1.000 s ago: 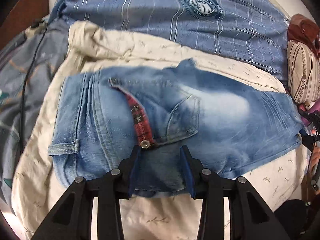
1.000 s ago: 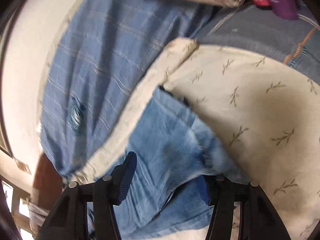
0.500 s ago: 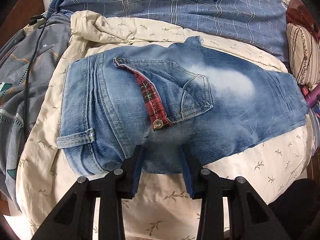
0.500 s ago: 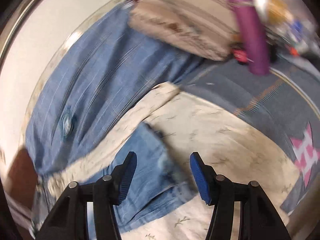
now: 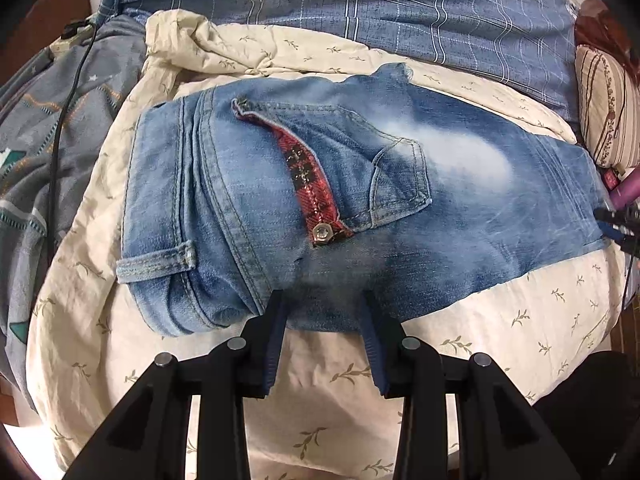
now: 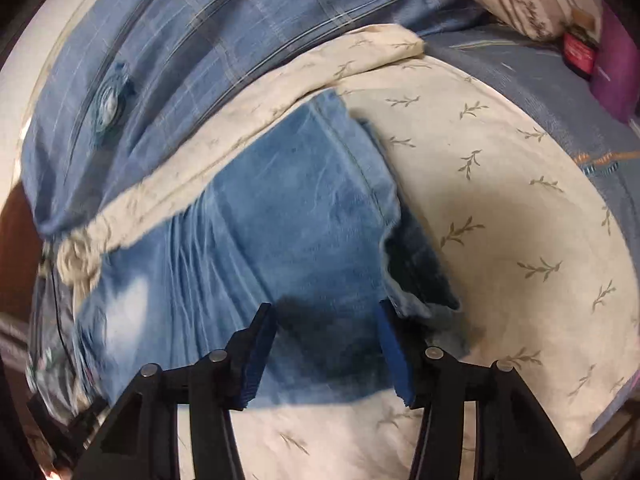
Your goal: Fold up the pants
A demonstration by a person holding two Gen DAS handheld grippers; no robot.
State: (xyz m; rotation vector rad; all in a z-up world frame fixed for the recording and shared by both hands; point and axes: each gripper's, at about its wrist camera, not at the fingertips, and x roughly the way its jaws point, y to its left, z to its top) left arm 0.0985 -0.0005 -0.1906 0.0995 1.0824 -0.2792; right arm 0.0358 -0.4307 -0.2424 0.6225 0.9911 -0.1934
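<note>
**Ana:** Bedding fills both views: a cream quilt (image 5: 500,320) with a leaf print. What sits at the jaws?

**Ben:** At the left gripper (image 5: 325,304), the two blue pads stand apart over the near edge of the folded jeans (image 5: 280,184). Denim lies between them, but whether they pinch it cannot be told. At the right gripper (image 6: 326,316), the jaws are closing, with dark shadowed denim (image 6: 288,232) between them and not visibly pressed.

**Ana:** And outward from there?

**Ben:** The jeans lie flat across the quilt's middle, waistband to the left and leg end to the right, with a red plaid pocket trim (image 5: 310,184) on top. Bare quilt runs along their near edge, and more opens out past the frayed leg end.

**Ana:** What hems that room in?

**Ben:** On the far side, a blue checked cover (image 5: 360,12) lies against the quilt. A grey blanket (image 5: 60,128) with a black cable (image 5: 64,120) borders the left; a striped pillow (image 5: 608,112) closes the right.
</note>
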